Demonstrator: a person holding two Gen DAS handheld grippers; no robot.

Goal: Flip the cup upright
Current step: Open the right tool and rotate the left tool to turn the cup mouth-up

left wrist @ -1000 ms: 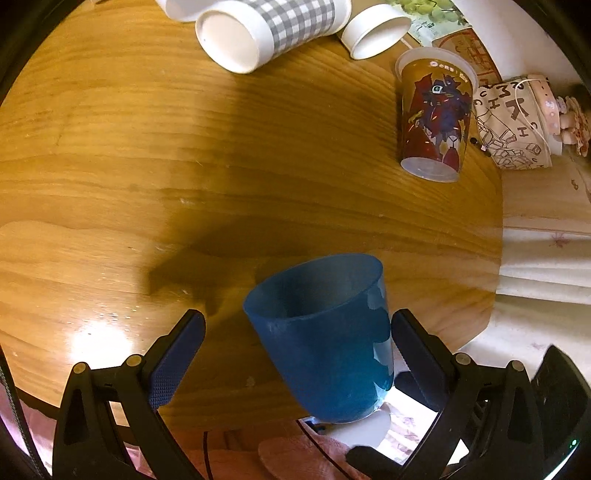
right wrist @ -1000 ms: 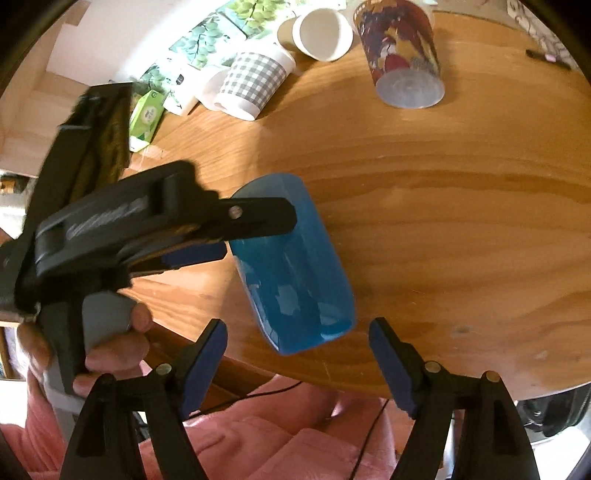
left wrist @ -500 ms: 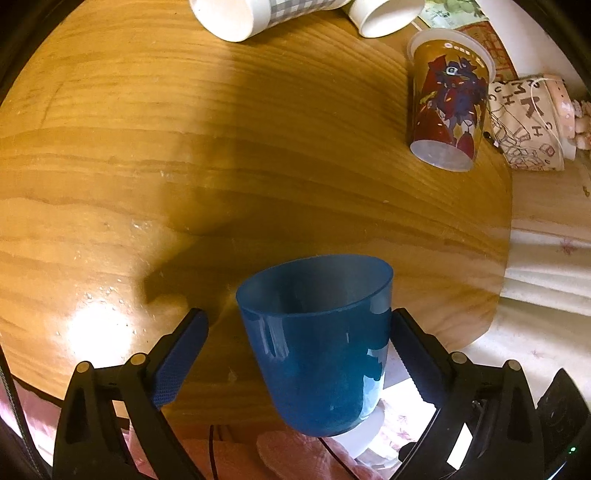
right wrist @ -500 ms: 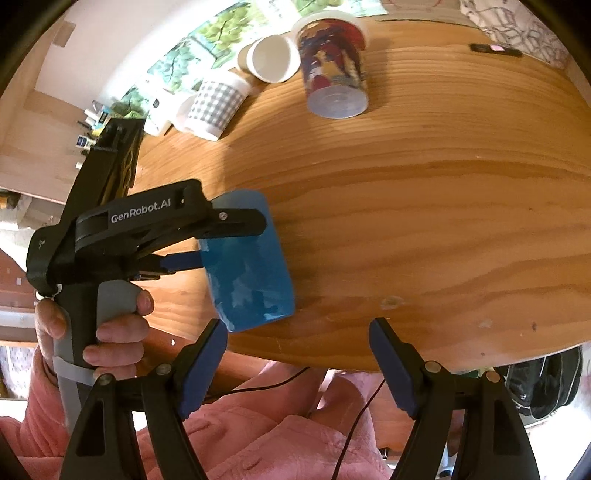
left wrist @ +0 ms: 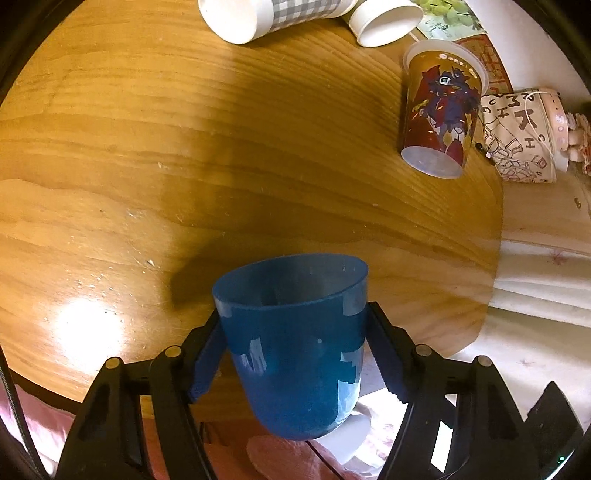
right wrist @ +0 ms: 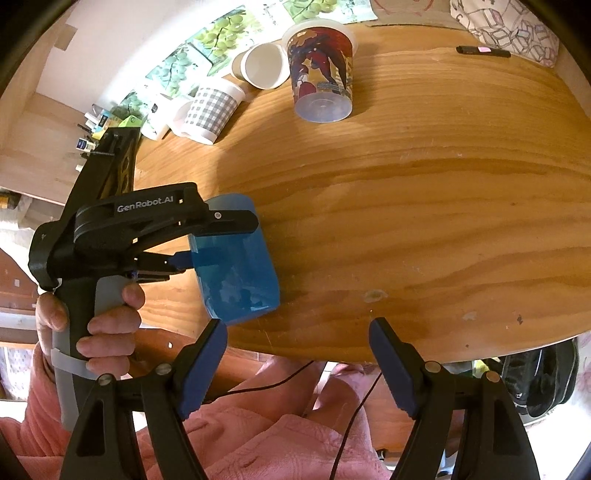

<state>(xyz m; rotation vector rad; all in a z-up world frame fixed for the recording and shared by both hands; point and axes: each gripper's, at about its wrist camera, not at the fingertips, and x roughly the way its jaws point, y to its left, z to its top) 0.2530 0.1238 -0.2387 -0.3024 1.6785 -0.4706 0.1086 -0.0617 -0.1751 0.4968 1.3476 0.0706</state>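
A blue plastic cup (left wrist: pixel 295 343) lies on its side at the near edge of the round wooden table (left wrist: pixel 184 166), with its open mouth facing away from me. My left gripper (left wrist: pixel 295 354) is shut on the cup, one finger on each side of its wall. In the right wrist view the same cup (right wrist: pixel 236 266) sits between the left gripper's fingers at the table's left edge. My right gripper (right wrist: pixel 297 354) is open and empty, below the table's near edge and to the right of the cup.
A printed cup (left wrist: pixel 441 110) stands upside down at the far right. A checked paper cup (left wrist: pixel 273 14) and a white paper cup (left wrist: pixel 384 20) lie on their sides at the back. A patterned pouch (left wrist: pixel 517 136) is beyond the right edge. A dark pen (right wrist: pixel 484 51) lies far right.
My left gripper's fingers have closed from wide open onto the blue cup. My right gripper has drawn back to the right, away from the cup, still open.
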